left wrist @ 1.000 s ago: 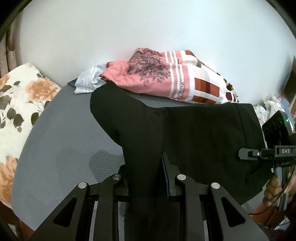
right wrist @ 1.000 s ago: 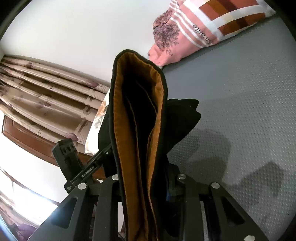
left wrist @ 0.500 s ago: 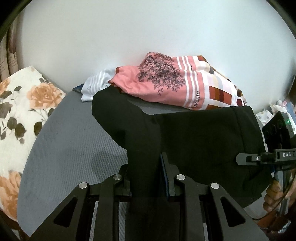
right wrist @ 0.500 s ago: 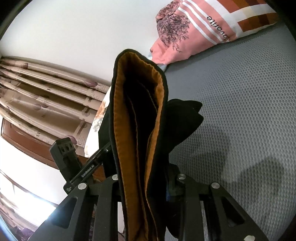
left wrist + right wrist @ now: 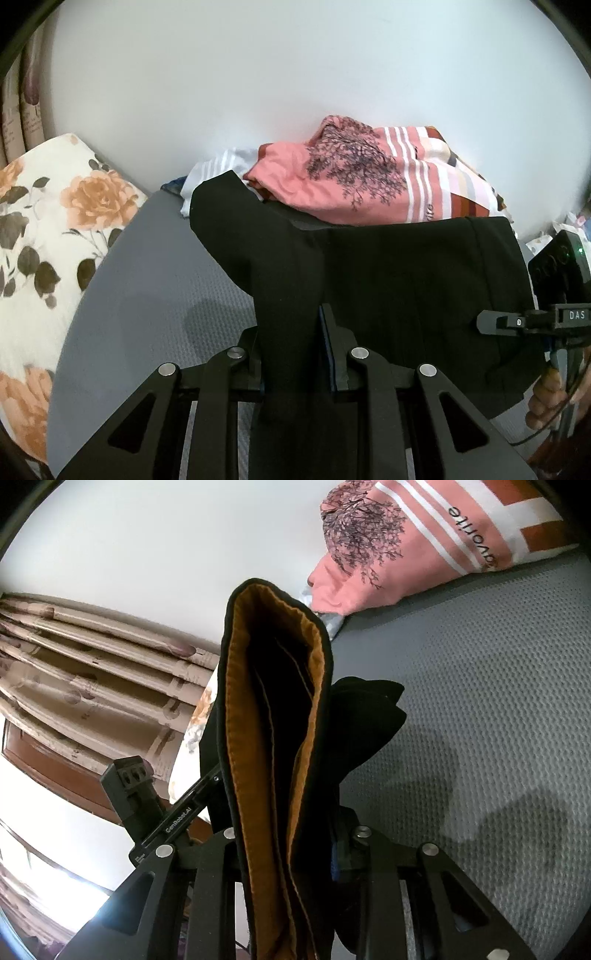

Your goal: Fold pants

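A plain white wall [image 5: 295, 92] fills the back of the room. Below it lies a grey textured tabletop [image 5: 147, 295], dotted like a mat. A cushion with orange roses [image 5: 48, 240] leans at its left edge. Beige pleated curtains [image 5: 92, 672] hang beside the wall, over a dark brown wooden frame [image 5: 55, 771]. Bright daylight [image 5: 48, 853] glares in below the curtains

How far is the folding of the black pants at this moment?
Done: both grippers have hold of the black pants. In hand: the left gripper and the right gripper hold them up above the grey mat, the orange-lined waistband showing. Left: laying them flat and making every fold; no finished fold shows.
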Demonstrator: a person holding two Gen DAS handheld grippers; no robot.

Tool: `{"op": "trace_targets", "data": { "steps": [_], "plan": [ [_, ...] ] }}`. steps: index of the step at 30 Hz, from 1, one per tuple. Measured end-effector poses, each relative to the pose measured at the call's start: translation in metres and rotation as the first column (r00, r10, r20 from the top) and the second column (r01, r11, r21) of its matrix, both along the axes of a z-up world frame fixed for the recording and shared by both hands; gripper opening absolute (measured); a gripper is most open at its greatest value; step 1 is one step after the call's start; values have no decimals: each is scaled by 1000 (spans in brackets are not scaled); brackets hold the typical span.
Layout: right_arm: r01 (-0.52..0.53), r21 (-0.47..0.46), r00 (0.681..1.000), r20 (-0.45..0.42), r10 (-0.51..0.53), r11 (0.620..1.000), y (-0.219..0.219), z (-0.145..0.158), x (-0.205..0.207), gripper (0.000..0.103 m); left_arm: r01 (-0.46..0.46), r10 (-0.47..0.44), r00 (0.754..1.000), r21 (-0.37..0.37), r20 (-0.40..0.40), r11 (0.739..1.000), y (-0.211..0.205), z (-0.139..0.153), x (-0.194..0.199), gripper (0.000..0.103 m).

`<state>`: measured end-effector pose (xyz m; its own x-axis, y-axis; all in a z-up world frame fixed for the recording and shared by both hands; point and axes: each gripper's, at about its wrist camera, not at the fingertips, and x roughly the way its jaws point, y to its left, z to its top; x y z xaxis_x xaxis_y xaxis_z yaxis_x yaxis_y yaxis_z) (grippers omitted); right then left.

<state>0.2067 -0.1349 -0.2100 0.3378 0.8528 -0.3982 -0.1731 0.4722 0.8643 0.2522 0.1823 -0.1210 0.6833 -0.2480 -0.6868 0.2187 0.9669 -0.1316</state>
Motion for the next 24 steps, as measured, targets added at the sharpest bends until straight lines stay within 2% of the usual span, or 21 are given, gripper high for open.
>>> {"op": "trace_targets", "data": {
  "steps": [11,24],
  "plan": [
    [4,14,1000,14,-4,1000,8,5,20,24,-16,16,1000,17,16,1000,9,5,28,22],
    [11,26,1000,-9,-10,1000,12,-5,38,24,-20,20,1000,30,-1,999,13,-4,50,22]
  ]
}}
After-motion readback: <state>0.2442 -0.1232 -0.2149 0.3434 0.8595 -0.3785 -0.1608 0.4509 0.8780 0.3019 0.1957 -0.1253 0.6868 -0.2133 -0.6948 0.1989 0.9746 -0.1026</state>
